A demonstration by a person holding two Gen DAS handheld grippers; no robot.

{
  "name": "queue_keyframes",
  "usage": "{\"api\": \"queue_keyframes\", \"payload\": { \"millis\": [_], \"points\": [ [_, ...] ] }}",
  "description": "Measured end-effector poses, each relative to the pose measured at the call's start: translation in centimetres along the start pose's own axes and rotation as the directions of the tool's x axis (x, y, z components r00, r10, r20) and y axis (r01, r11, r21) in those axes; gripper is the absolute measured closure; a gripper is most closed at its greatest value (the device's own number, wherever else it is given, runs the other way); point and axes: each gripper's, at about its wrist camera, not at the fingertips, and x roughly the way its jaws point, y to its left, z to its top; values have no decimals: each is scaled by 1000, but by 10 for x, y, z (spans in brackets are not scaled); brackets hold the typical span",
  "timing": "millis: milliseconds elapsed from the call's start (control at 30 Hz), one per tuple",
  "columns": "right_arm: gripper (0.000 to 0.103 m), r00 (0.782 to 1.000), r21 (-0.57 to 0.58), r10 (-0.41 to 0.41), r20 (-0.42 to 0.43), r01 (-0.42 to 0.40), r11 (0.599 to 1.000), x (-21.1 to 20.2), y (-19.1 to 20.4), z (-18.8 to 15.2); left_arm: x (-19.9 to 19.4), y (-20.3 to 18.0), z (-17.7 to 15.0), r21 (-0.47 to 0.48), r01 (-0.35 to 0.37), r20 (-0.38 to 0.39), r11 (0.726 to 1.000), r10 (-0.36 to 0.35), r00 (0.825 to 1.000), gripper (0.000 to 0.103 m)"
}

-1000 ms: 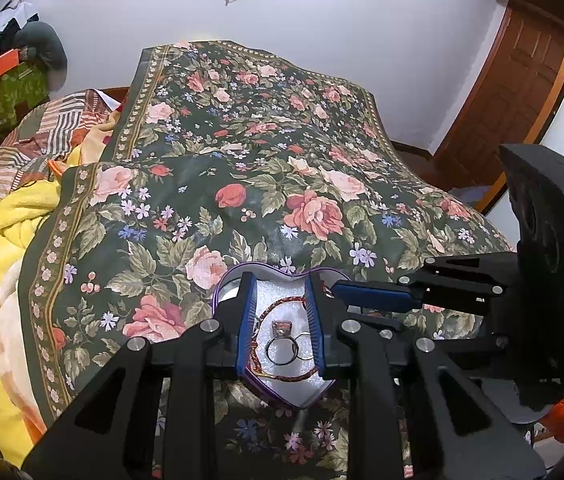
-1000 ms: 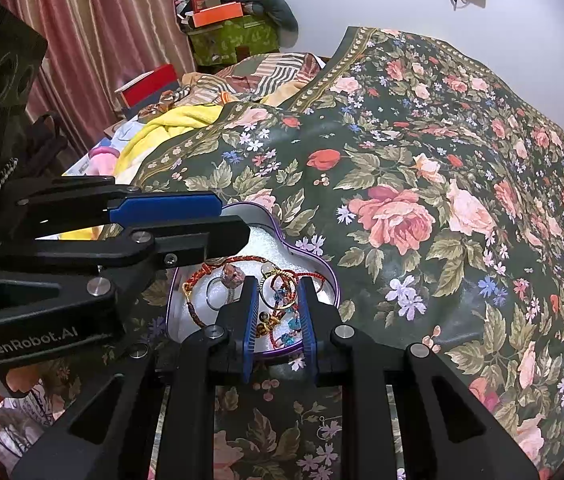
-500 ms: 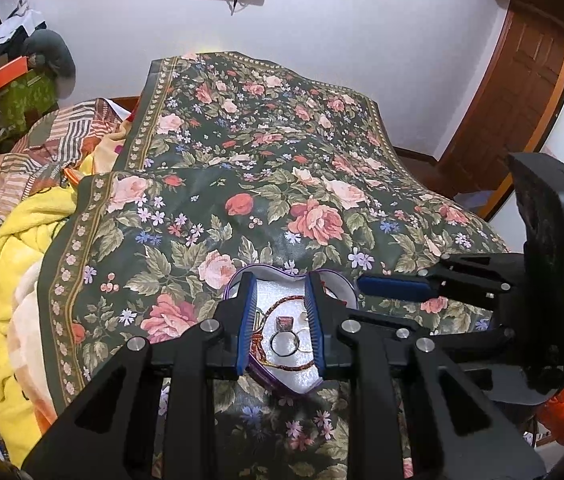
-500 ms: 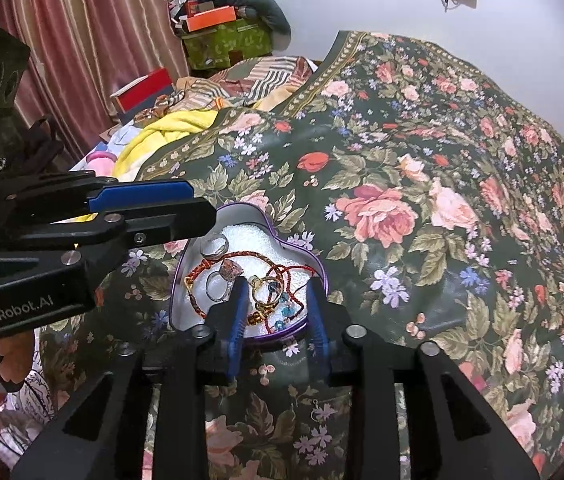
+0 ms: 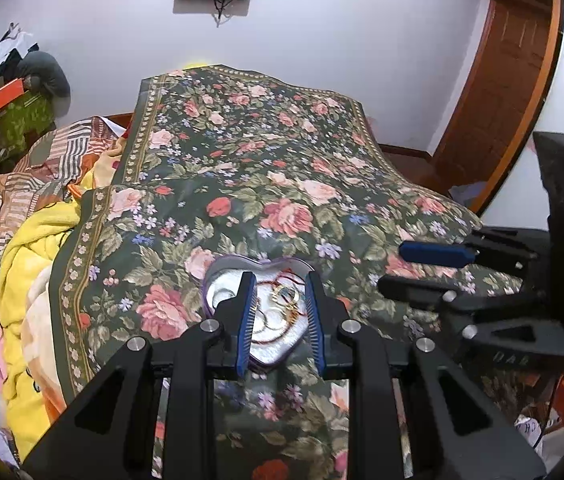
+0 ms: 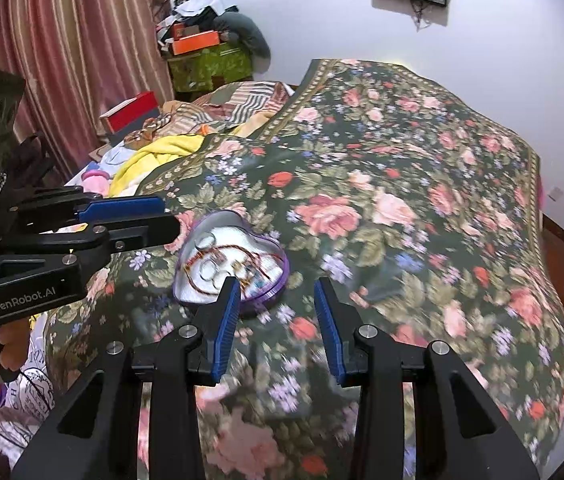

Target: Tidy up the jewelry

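Note:
A heart-shaped tin (image 5: 220, 286) (image 6: 202, 236) with a purple rim lies on the floral bedspread. Inside it are rings, bangles and a red beaded chain, the jewelry (image 5: 282, 300) (image 6: 222, 264). My left gripper (image 5: 280, 276) hovers above the tin, its blue pads a small gap apart and holding nothing. It also shows at the left of the right wrist view as the left gripper (image 6: 168, 216). My right gripper (image 6: 277, 282) is raised just in front of the tin's near edge, open and empty. It enters the left wrist view from the right as the right gripper (image 5: 402, 268).
The floral bedspread (image 6: 402, 184) covers the whole bed. A yellow blanket (image 5: 30, 248) and striped cloths (image 5: 50, 160) are piled at its left side. A striped curtain (image 6: 62, 48), a green box with clutter (image 6: 210, 64) and a wooden door (image 5: 510, 92) ring the room.
Both grippers have risen and drawn back from the tin, which now looks smaller. The right jaws, nearly shut over the jewelry before, have spread apart and hold nothing.

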Motion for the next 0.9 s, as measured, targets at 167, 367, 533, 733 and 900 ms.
{"api": "queue_keyframes", "payload": {
  "millis": [167, 367, 533, 733, 900],
  "points": [
    [68, 999, 19, -36, -19, 37, 999, -14, -12, -17, 1, -18, -10, 34, 15, -28, 999, -14, 1000, 80],
    [68, 993, 38, -71, -96, 75, 996, -17, -26, -48, 9, -37, -29, 67, 39, -81, 997, -34, 996, 74],
    [68, 978, 39, -80, -194, 89, 995, -8, -33, -75, 22, -49, -43, 85, 65, -136, 994, -53, 989, 74],
    [68, 965, 30, -57, -256, 67, 997, 6, -33, -85, 37, -58, -56, 103, 83, -189, 991, -62, 980, 73],
    [68, 957, -9, -59, -286, 59, 998, 20, -27, -84, 45, -61, -61, 110, 88, -213, 990, -63, 975, 74]
  ]
}}
